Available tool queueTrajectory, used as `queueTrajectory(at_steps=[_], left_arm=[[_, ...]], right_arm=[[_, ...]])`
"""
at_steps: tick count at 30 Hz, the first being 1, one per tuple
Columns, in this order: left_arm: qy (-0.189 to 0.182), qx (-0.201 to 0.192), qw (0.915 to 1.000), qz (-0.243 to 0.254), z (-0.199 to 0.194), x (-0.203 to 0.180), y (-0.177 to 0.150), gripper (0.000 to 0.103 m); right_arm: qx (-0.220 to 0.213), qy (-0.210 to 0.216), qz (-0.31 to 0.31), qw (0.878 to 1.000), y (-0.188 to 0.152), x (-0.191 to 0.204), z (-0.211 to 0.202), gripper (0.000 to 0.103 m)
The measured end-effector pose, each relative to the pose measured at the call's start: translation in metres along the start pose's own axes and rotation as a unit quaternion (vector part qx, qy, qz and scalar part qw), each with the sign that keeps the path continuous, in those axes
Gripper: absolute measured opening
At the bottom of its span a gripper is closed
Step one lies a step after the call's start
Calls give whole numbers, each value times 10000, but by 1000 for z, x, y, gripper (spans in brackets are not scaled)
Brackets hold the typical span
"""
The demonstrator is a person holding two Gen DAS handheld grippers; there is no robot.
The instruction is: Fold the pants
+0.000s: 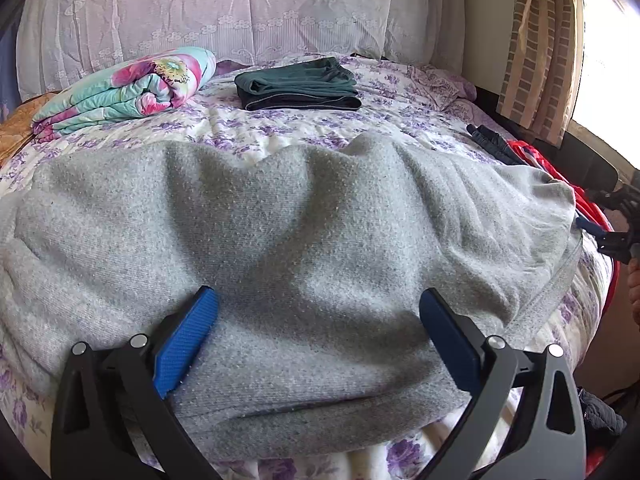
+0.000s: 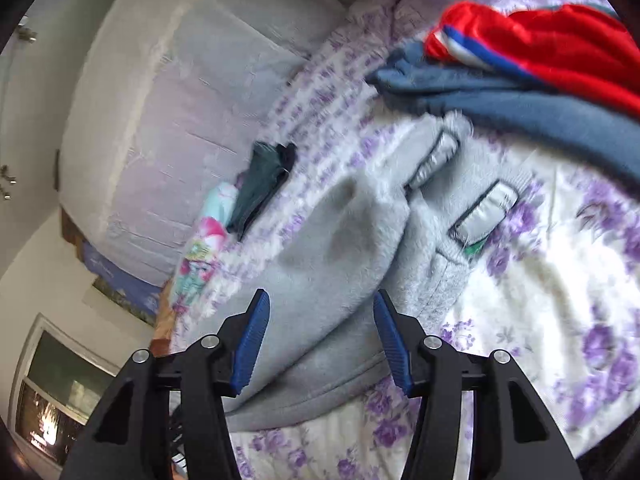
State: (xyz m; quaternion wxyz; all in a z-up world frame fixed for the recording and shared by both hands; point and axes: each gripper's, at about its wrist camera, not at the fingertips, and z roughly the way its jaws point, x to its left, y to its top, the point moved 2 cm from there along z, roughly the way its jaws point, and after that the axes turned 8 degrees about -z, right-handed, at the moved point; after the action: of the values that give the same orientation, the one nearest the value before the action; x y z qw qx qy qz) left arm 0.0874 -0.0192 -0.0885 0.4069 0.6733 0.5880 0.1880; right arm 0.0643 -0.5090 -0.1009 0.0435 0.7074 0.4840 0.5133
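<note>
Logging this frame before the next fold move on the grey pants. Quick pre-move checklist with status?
1. Left hand-held gripper open: ok, the blue pads stand wide apart above the grey fleece pants.
2. Right hand-held gripper open: ok, nothing sits between its pads.
3. Pants lying flat: not ok, ridges and dips run across the fabric.
4. Hem or edge located: ok, a folded edge lies just below the left pads.
5. Folded dark green garment out of the way: ok, it lies apart, farther up the bed.
6. Red garment and blue-grey garment separate from the pants: cannot tell.
</note>
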Motion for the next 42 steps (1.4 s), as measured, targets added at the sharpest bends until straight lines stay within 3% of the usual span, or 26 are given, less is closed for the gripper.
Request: queueTrajectory(at_steps=[3,5,6,7,13,15,17,19,21,22,24,26,28,30,32,33,35,37,39,42], left_arm=[[-20,-9,10000,-11,0,0,0,98],[-74,-24,9999,-63,-1,1,1,98],[-127,-38,9998,-136,-2,3,1,98],[-174,-43,9996,-221,-4,4,2,98],[-827,234,9898,-1139,-20,34,20,80],[-1077,339,9858,-1240,-24,38,19,80],[-1008,363,9878,-1126,-28,33,16,80],[-847,376,9908,-988,-32,24,12,81],[-965,440,9899,-945,-39,16,9,81],[-1046,445,9890,-944,-42,14,8,81],[-1245,420,9872,-900,-49,5,10,81],[-1376,412,9863,-807,-49,-5,12,83],[-1400,487,9865,-698,-40,-14,12,90],[-1124,670,9897,-575,-17,-19,8,91],[-767,772,9927,-512,5,-17,3,91],[-644,702,9945,-424,8,-19,1,91],[-541,682,9957,-317,6,-21,1,91],[-579,738,9950,-346,-1,-18,1,91],[-706,736,9932,-555,-12,-9,6,91],[-1038,421,9891,-959,-32,7,22,92]], right_arm=[[77,116,341,9993,0,-10,19,55],[50,156,194,9997,1,-6,25,53],[13,155,104,9998,1,-3,27,32],[-14,230,82,9997,2,0,28,6],[-544,762,-232,9953,2,25,-35,6],[-341,401,-337,9980,-10,13,-39,6],[153,-167,-331,9992,-26,-12,-22,10],[293,-56,-97,9995,-33,-30,-16,11],[161,190,151,9996,-27,-32,-26,18],[34,227,180,9996,-22,-30,-35,32],[-370,-101,-25,9993,-10,-24,-60,46],[-963,-581,-183,9935,-1,-21,-87,46],[-1385,-744,-467,9865,11,-11,-103,46],[-1311,-635,-754,9865,19,2,-93,46],[-926,-539,-1026,9889,23,11,-63,53],[-615,-591,-1091,9904,23,7,-44,62],[-86,-1053,-1000,9894,22,-18,-6,63],[-288,-1119,-917,9891,24,-30,-4,48],[-472,-1213,-993,9865,27,-14,-15,50],[-620,-847,-1740,9791,34,35,-18,51]])
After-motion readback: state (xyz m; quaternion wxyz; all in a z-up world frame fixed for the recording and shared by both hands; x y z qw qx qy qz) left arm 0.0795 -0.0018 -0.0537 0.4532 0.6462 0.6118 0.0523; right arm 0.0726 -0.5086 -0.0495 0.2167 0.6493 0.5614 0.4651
